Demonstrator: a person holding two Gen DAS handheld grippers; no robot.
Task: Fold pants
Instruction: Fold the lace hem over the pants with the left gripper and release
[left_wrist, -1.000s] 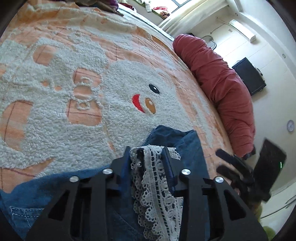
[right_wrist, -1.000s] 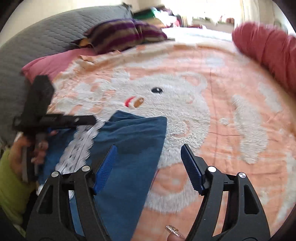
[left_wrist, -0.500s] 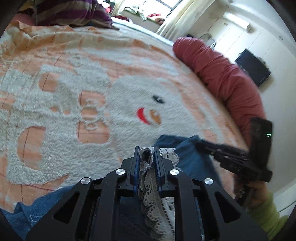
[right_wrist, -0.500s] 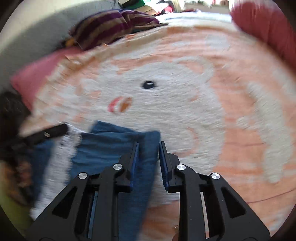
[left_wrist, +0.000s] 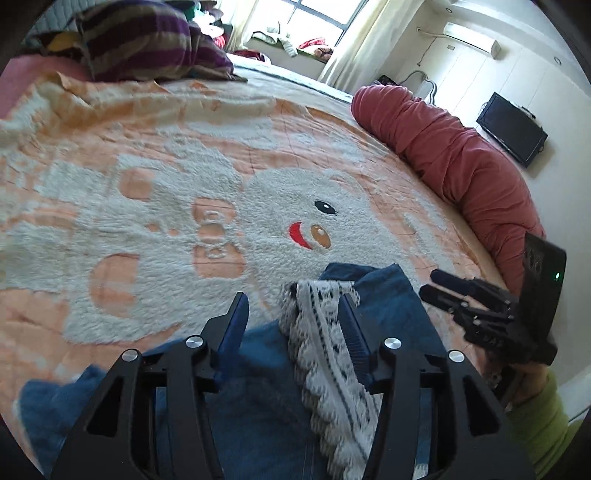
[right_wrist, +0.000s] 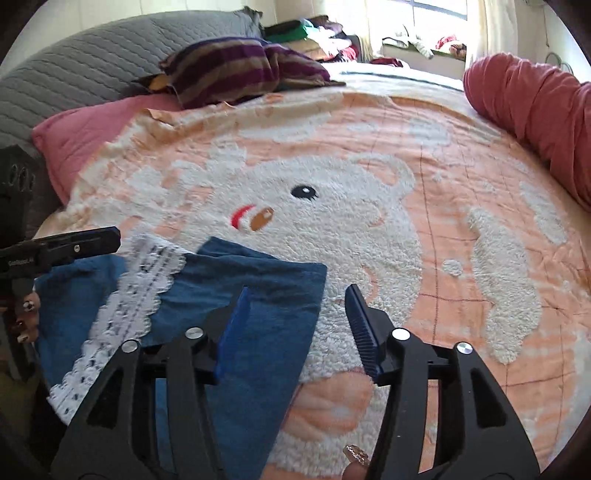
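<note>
Blue denim pants (left_wrist: 258, 391) with a white lace trim (left_wrist: 325, 354) lie on the bed's near edge. They also show in the right wrist view (right_wrist: 258, 306), with the lace trim (right_wrist: 136, 288) along their left side. My left gripper (left_wrist: 293, 317) is open, its fingers either side of the lace end, holding nothing. My right gripper (right_wrist: 299, 317) is open over the right corner of the pants leg end, empty. The right gripper also shows at the right in the left wrist view (left_wrist: 454, 291), and the left gripper shows at the left in the right wrist view (right_wrist: 92, 240).
An orange blanket with a white bear pattern (right_wrist: 351, 206) covers the bed. A red rolled quilt (left_wrist: 461, 158) lies along the right edge. A striped purple pillow (right_wrist: 236, 70), a pink pillow (right_wrist: 85, 136) and a grey headboard (right_wrist: 74, 66) stand at the far left.
Both grippers were shut on the pants half a second ago, the left on the lace, the right on the denim corner. Both have opened and let go; the cloth lies on the bed.
</note>
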